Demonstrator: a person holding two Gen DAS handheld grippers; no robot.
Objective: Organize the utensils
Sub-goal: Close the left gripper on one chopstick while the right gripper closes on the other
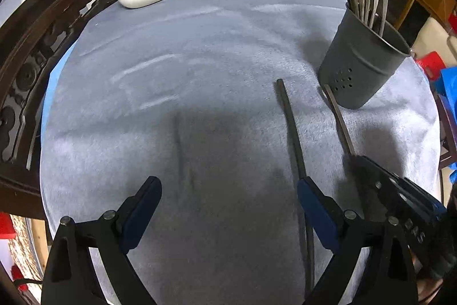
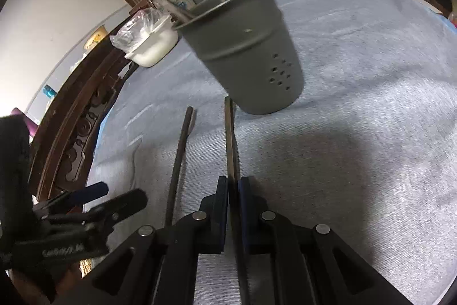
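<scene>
While the dark chopstick point(image 2: 230, 145) sits clamped in the right gripper point(image 2: 234, 185), its long axis runs straight ahead, tip just beside the base of the grey holder point(image 2: 242, 47). A second chopstick point(image 1: 291, 127), thin and dark, lies on the cloth point(image 1: 200, 62) alongside, passing by the right finger of the wide-open, empty left gripper point(image 1: 228, 190).

Matt grey holder point(image 2: 251, 56), fuzzy cloth point(image 1: 200, 53), possibly fleece

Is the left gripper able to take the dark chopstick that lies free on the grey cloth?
Probably yes. The left gripper is open, and the loose dark chopstick lies uncovered beside its right finger; a small sideways shift should bracket it.
</scene>
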